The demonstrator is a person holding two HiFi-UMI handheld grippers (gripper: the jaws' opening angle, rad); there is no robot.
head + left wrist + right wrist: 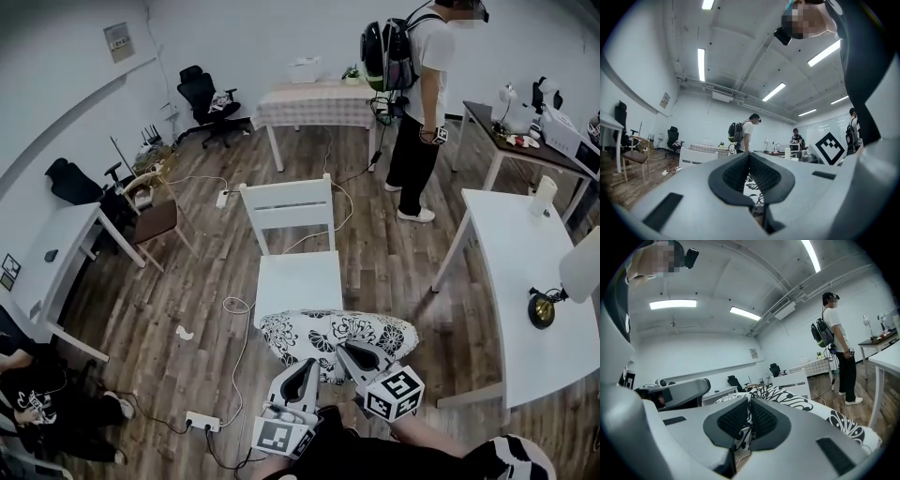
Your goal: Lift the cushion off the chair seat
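Pinches the near edge of the flowered cushion (pixel 328 336) in the jaws of left gripper (pixel 305 367) and right gripper (pixel 350 352) alike, holding it just before the white chair seat (pixel 298 279).

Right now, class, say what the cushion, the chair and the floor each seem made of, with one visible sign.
Cushion: soft matte fabric, black-on-white floral print, puffy rounded edges.
Chair: probably painted wood, smooth white, slatted back.
Floor: wood or wood-look planks, brown, visible seams.
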